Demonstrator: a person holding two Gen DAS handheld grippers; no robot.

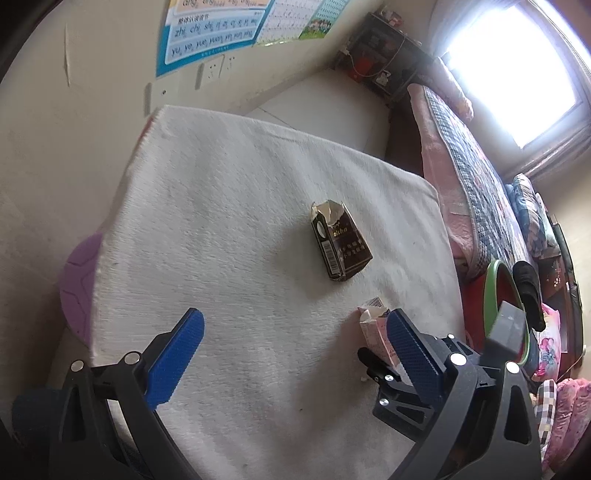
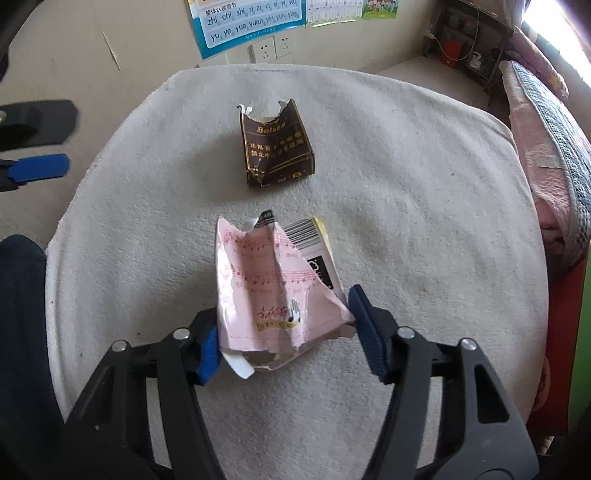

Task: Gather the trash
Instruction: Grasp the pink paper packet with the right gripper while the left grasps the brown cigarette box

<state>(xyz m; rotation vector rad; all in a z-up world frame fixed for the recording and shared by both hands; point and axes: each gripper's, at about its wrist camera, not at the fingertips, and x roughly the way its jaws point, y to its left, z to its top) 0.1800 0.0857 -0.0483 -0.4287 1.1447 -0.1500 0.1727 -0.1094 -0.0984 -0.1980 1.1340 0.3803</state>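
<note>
The right tongs [image 2: 284, 332] squeeze the torn pink box [image 2: 275, 288], the left tongs [image 1: 291, 354] are spread and empty, and the brown box [image 2: 277, 147] past them waits unpicked.

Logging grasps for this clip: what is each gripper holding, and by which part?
Right gripper clamps the crumpled pink pack by its near end. Left gripper is open, holding nothing.

Both cams wrist-mounted, angled steeply down over white-covered tabletop [image 1: 229, 206]. Left cam sits further left, facing wall and bed. Right cam closer in, centred. Shared: dark carton [image 1: 340, 243], pink carton [image 2: 273, 291], wall poster [image 2: 251, 22], bed [image 1: 480, 192].
</note>
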